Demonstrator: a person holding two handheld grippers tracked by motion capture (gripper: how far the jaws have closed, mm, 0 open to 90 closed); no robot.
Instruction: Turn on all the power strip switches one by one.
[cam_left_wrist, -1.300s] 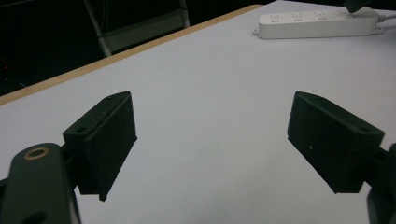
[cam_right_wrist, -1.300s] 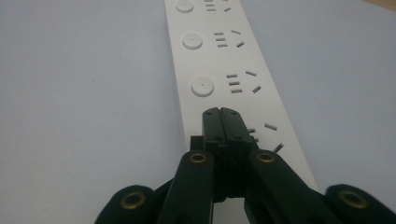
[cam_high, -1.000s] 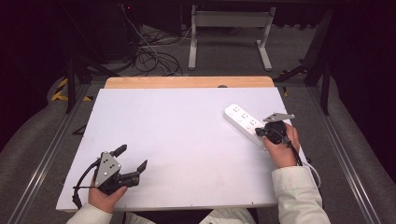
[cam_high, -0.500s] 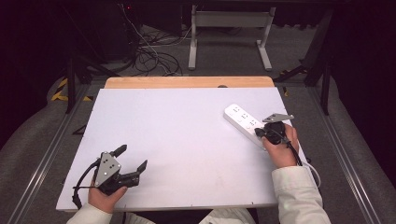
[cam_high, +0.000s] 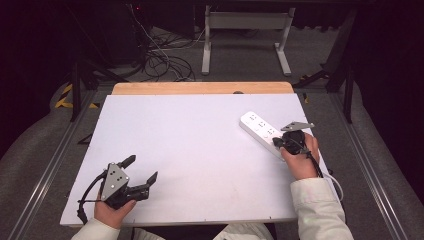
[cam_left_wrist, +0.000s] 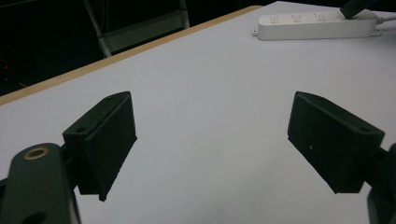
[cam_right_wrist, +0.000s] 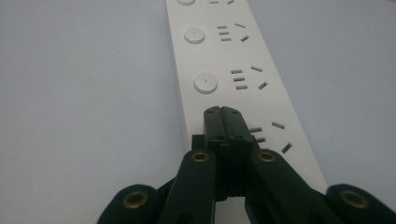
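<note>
High view: a white power strip lay diagonally near the right edge of the white worktop, its cable end toward the near right corner. The right gripper, held in the person's right hand, was positioned over the near end of the strip; its jaws were pressed together with nothing between them. In the right gripper view the closed tips stood on or just above the strip's top face, at the round button of the nearest socket group; whether they touched it could not be told. The left gripper, held in the left hand, rested near the near left corner of the worktop, well apart from the strip. Its jaws were spread wide and empty, as the left gripper view confirmed, with the strip visible toward the far edge.
</note>
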